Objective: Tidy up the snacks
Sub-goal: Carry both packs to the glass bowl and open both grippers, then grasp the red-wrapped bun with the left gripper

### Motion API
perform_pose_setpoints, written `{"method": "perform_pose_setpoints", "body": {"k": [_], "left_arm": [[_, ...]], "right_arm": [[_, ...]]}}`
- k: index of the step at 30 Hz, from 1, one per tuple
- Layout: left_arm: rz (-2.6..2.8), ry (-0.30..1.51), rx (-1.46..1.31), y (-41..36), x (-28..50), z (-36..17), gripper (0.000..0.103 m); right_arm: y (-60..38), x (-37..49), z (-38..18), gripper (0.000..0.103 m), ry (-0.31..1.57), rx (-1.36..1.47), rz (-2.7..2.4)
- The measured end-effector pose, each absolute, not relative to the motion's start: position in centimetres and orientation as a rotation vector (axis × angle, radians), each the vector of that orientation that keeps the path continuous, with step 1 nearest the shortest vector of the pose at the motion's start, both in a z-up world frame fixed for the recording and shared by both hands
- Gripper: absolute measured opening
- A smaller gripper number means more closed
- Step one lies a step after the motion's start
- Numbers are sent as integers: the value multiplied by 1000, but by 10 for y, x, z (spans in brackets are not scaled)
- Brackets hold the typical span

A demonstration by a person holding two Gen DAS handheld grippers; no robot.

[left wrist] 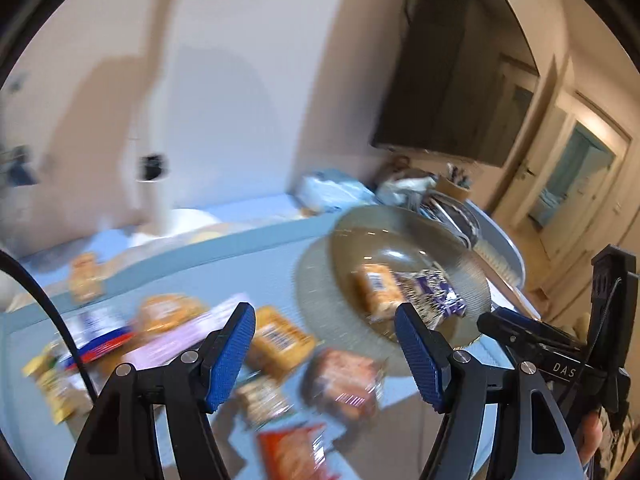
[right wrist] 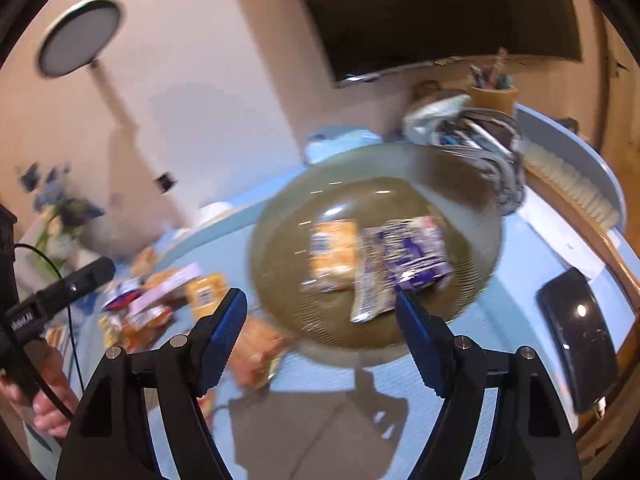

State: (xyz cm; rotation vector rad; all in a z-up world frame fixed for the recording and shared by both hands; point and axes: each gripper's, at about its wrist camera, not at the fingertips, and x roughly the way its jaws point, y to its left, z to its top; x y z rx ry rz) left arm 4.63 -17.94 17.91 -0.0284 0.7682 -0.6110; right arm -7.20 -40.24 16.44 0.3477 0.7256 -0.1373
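Observation:
A round glass bowl (left wrist: 352,236) (right wrist: 288,208) stands on the light blue table and holds an orange snack pack (left wrist: 376,286) (right wrist: 334,252) and a purple-white pack (left wrist: 436,290) (right wrist: 412,256). Several loose snack packs lie left of the bowl, among them an orange pack (left wrist: 280,340) (right wrist: 206,292), a reddish pack (left wrist: 344,380) and a red bag (left wrist: 292,454). My left gripper (left wrist: 326,354) is open and empty above the loose packs. My right gripper (right wrist: 320,344) is open and empty over the bowl's near rim. Both views are motion-blurred.
A black phone (right wrist: 576,336) lies on the table at the right. A pile of cables and bags (right wrist: 472,128) and a cup of pens (right wrist: 494,92) stand behind the bowl. A lamp stand (right wrist: 80,36) and a wall TV (left wrist: 452,76) are at the back.

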Motion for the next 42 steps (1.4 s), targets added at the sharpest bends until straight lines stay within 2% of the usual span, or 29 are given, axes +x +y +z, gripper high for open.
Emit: {"method": "perform_pose_setpoints", "body": {"k": [11,14,18,23,26,40,41,42], "left_arm": [[-348,554,25,-23,-42,275,70],[-307,524,33,-1,-57,281,78],[-296,579,50,-1,-50,234,79],[-413,821,-19,-44,-11,130,79],[-475,914,-36,-76,-2,90,79],[-625,1055,25,-189,0,22,78],[-616,1035,45,-193,-2,22,77],[-617,1025,61,-195,-2,22,63]], "right_arm": [[-299,-70,174,77,732,259,89],[-284,-66,168,77,746,256,119],[-279,-64,153,77,784,242,115],[-298,-69,134,77,817,241,53],[-317,-71,125,77,834,257,21],[-334,-39,70,77,910,241,59],[-336,-37,68,77,916,243,60],[-338,-34,67,77,917,248,59]]}}
